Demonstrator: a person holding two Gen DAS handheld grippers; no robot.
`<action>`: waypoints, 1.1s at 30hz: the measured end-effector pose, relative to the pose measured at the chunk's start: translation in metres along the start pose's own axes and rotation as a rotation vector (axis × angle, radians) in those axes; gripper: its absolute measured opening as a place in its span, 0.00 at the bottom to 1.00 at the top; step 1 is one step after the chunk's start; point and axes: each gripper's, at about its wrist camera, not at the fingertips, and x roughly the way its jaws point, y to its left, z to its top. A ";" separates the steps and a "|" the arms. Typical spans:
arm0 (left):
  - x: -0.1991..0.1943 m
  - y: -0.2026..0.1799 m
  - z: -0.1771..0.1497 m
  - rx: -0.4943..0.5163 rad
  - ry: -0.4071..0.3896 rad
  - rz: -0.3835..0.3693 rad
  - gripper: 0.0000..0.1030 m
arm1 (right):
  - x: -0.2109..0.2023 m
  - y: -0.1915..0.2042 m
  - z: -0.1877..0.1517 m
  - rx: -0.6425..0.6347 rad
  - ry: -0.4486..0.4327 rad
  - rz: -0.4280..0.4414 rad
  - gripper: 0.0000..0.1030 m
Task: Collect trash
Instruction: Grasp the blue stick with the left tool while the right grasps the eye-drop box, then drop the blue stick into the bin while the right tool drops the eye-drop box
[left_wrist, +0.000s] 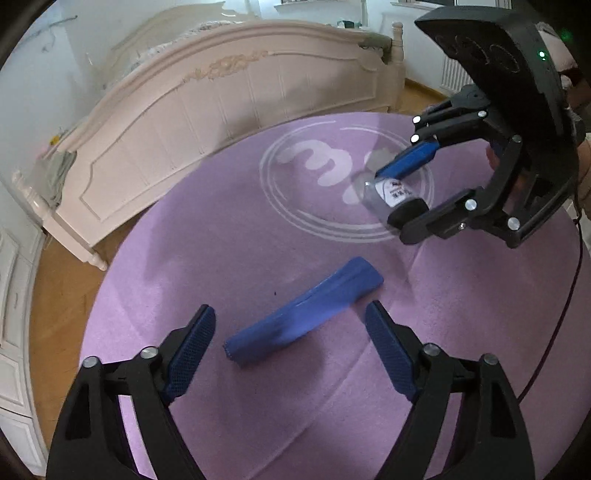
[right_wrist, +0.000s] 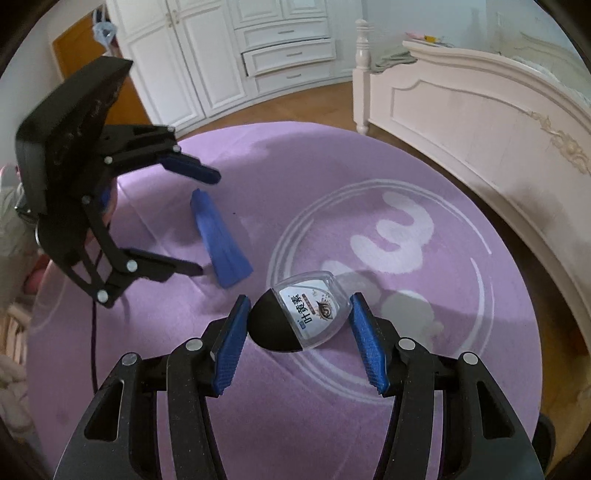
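A flattened blue wrapper (left_wrist: 306, 312) lies on the round purple rug (left_wrist: 258, 240); it also shows in the right wrist view (right_wrist: 219, 242). My left gripper (left_wrist: 291, 332) is open and hovers over it, fingers either side, apart from it. A clear plastic bottle with a black cap and white label (right_wrist: 304, 317) lies on the rug. My right gripper (right_wrist: 299, 339) is open around it, fingers near both sides but not closed. The bottle (left_wrist: 388, 194) and the right gripper (left_wrist: 397, 192) also show in the left wrist view.
A cream carved bed footboard (left_wrist: 221, 122) borders the rug's far side. White wardrobes and drawers (right_wrist: 258, 48) stand beyond the wood floor (right_wrist: 314, 99). A dark cable (left_wrist: 554, 332) trails over the rug by the right gripper.
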 end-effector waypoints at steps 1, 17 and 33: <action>0.000 0.002 -0.001 -0.032 0.002 -0.018 0.65 | 0.001 0.001 0.000 -0.011 0.002 -0.004 0.55; -0.014 0.000 -0.020 -0.443 -0.077 0.139 0.16 | -0.002 0.002 -0.007 0.005 -0.002 -0.051 0.53; -0.054 -0.067 0.032 -0.503 -0.213 0.077 0.14 | -0.111 -0.065 -0.100 0.438 -0.268 0.064 0.53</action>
